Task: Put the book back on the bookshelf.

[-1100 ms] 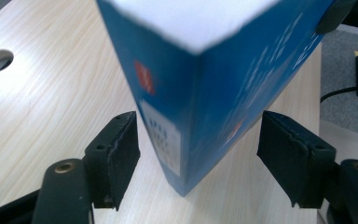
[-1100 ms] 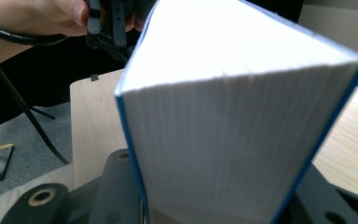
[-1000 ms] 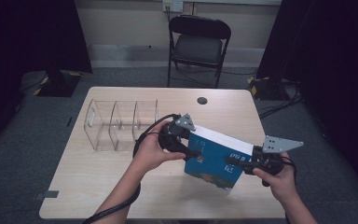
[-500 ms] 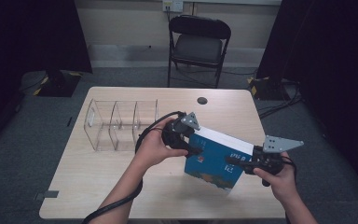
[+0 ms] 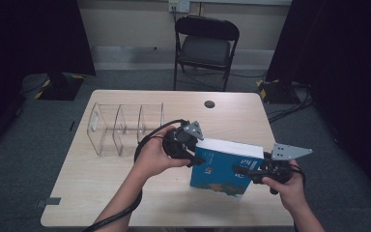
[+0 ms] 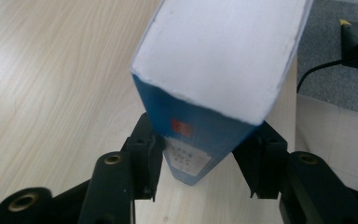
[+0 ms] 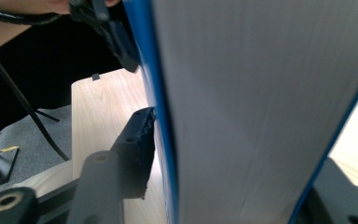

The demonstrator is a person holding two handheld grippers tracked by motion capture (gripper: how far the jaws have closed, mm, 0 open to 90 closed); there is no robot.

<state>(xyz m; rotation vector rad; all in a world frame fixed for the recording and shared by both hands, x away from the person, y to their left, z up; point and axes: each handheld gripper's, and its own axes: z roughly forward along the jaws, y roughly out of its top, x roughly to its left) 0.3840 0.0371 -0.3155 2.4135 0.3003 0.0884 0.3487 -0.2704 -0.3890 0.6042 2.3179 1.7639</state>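
Standing upright on the wooden table [image 5: 101, 193], the thick blue book [image 5: 222, 174] sits just to the right of the clear three-slot organizer [image 5: 125, 128], apart from it, with its white page block facing up. The left gripper [image 5: 186, 147] is at the book's end nearest the organizer; its jaws have just been closing, and in the left gripper view both pads [image 6: 149, 154] flank the spine end, the left one touching the cover, so I read it as a grip taking hold. The right gripper [image 5: 241, 170] is at the book's far end from the organizer; its jaws have just been opening, and its left pad [image 7: 142, 135] lies against the blue cover, though whether it presses I cannot tell. By my judgement the book is raised on edge and being handed to the left gripper; carrying it over to the organizer and slotting it into a compartment remain.
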